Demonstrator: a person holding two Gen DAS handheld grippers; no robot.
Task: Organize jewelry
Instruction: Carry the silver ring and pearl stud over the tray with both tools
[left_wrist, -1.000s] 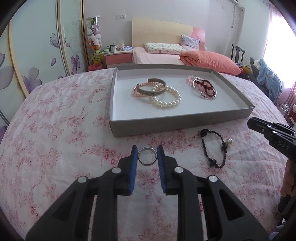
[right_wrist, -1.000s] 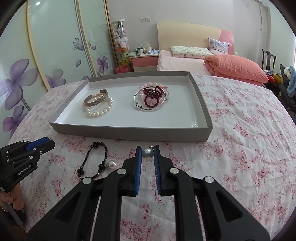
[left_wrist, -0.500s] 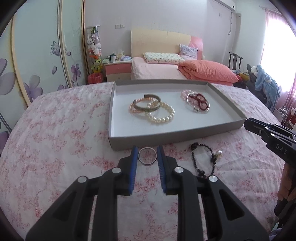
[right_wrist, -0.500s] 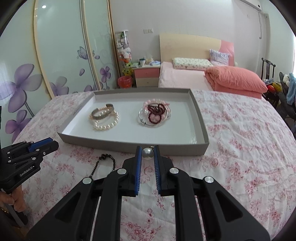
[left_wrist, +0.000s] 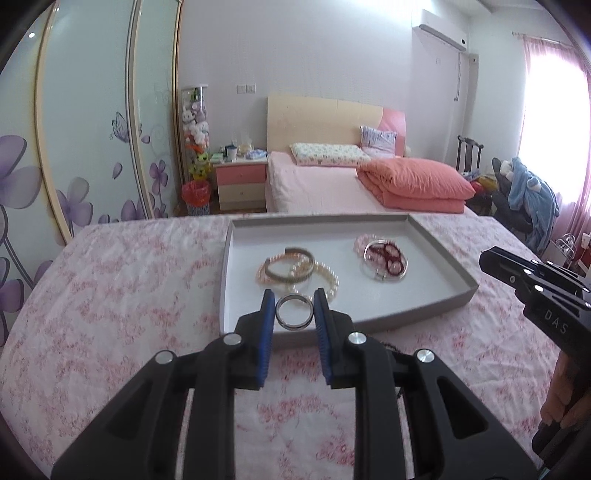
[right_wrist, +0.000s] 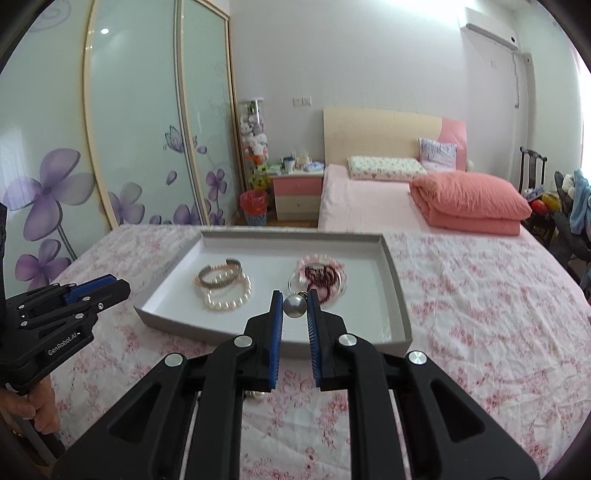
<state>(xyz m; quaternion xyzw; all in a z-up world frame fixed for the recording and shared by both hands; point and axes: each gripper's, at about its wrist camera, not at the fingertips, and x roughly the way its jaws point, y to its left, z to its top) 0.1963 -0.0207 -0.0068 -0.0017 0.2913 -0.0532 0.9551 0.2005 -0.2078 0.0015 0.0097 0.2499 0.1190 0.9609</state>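
My left gripper (left_wrist: 294, 312) is shut on a silver ring (left_wrist: 294, 312) and holds it above the near edge of the grey tray (left_wrist: 448, 254). My right gripper (right_wrist: 294, 305) is shut on a grey pearl bead (right_wrist: 294, 305) with a small metal cap, held above the tray's (right_wrist: 395, 280) near edge. In the tray lie a pearl bracelet (right_wrist: 227, 297), a metal cuff (right_wrist: 218, 277), and a dark red bead bracelet on a pink one (right_wrist: 321, 276). The right gripper shows at the right of the left wrist view (left_wrist: 532, 280).
The tray sits on a pink floral bedspread (left_wrist: 110, 295). Part of a black bead bracelet (left_wrist: 391, 347) peeks out behind my left gripper. A second bed with an orange quilt (left_wrist: 413, 184), a nightstand (left_wrist: 240, 181) and wardrobe doors (left_wrist: 92, 129) stand behind.
Both grippers have risen from the bedspread and moved forward towards the tray, carrying the ring and the pearl bead. The black bead bracelet is now mostly hidden below them.
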